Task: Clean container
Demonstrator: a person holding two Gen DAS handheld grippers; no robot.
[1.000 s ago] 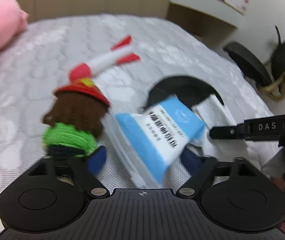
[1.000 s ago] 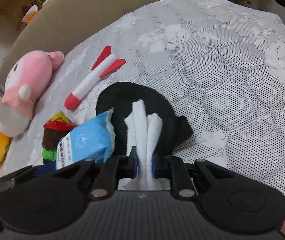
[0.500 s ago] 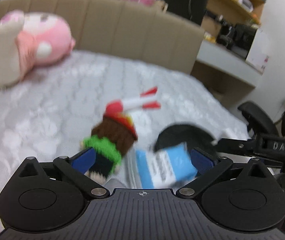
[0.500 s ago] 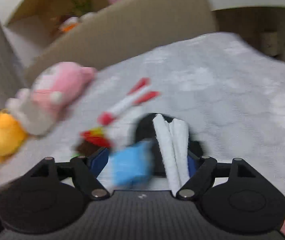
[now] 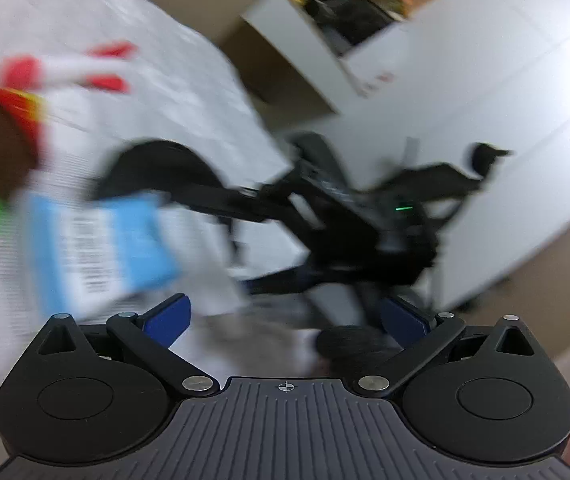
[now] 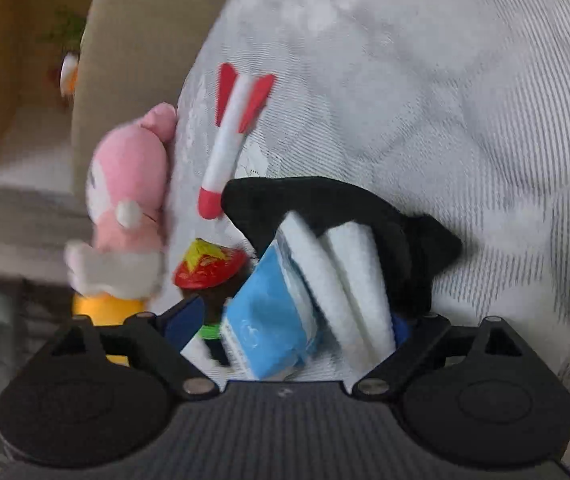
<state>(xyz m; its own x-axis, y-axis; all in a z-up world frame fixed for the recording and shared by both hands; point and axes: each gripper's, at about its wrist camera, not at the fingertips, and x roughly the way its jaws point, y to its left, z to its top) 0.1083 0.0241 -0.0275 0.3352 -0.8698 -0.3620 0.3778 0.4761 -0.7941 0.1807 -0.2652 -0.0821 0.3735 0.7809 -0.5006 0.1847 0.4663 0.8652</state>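
The black soft container (image 6: 325, 208) lies collapsed on the white quilted bed (image 6: 445, 100). Two white folded cloths (image 6: 349, 276) stick out of it, and a blue packet (image 6: 273, 320) leans beside them. My right gripper (image 6: 293, 324) is low over them with its jaws opening; packet and cloths sit between the fingers and neither pad presses on them. My left gripper (image 5: 285, 316) is open with nothing held. Its blurred view shows the blue packet (image 5: 97, 248), the container (image 5: 157, 164) and the right gripper (image 5: 325, 216) ahead.
A knitted doll (image 6: 209, 268) with a red hat stands left of the packet, and a red and white rocket toy (image 6: 237, 132) lies beyond it. A pink plush (image 6: 125, 192) and a yellow plush (image 6: 105, 308) rest by the headboard. An office chair (image 5: 445, 176) stands beside the bed.
The right gripper has let go of the white cloth and spread its jaws wide. The left gripper's view has swung right, from the doll and packet toward the right gripper and the chair.
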